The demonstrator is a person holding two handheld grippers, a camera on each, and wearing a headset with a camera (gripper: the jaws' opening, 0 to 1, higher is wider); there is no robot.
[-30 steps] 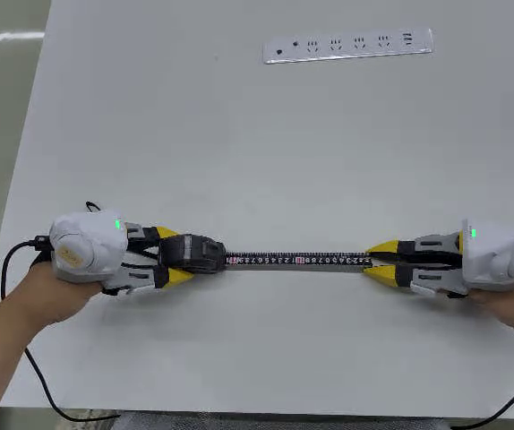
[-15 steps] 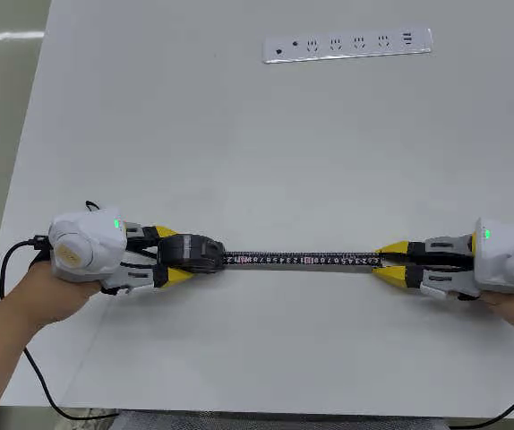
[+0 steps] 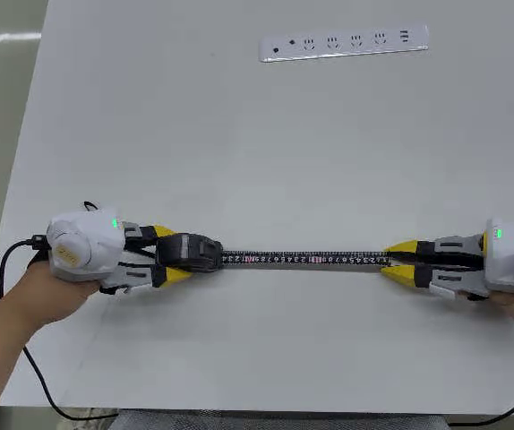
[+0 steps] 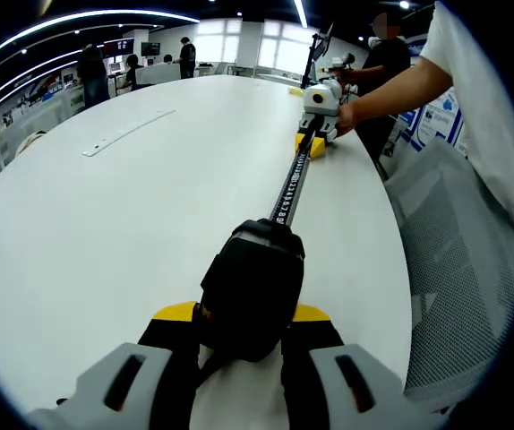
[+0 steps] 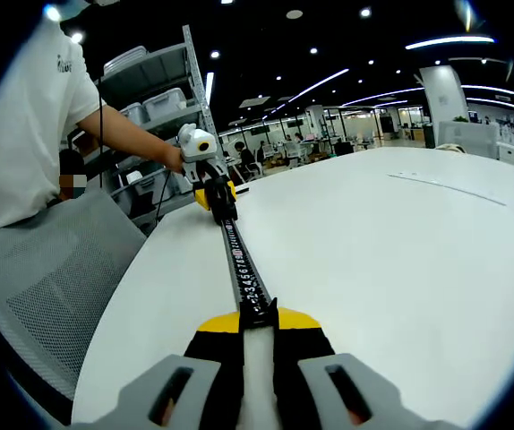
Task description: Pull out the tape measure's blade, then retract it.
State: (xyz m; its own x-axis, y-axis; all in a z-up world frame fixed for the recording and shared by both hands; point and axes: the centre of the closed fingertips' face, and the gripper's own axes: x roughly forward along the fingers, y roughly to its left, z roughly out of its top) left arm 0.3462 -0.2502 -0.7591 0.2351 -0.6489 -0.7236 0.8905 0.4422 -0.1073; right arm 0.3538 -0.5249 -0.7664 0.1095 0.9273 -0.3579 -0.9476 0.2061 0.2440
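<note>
Now longer, the dark numbered metal blade (image 3: 302, 260) spans from the black plastic case (image 3: 199, 253) clamped by the left tool (image 3: 178, 254) to the pinching right tool (image 3: 389, 261); retraction next.

light: bright, ceiling strips (image 5: 445, 41) | shadows: soft | glare: floor (image 3: 6, 38) | focus: sharp | edges: fisheye-warped

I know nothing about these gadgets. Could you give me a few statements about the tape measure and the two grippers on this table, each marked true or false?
1. The left gripper holds the tape measure's case. True.
2. The right gripper is shut on the end of the blade. True.
3. The blade is wound fully inside the case. False: it stretches out between the two grippers.
4. The power strip lies between the grippers. False: it lies at the far side of the table.
</note>
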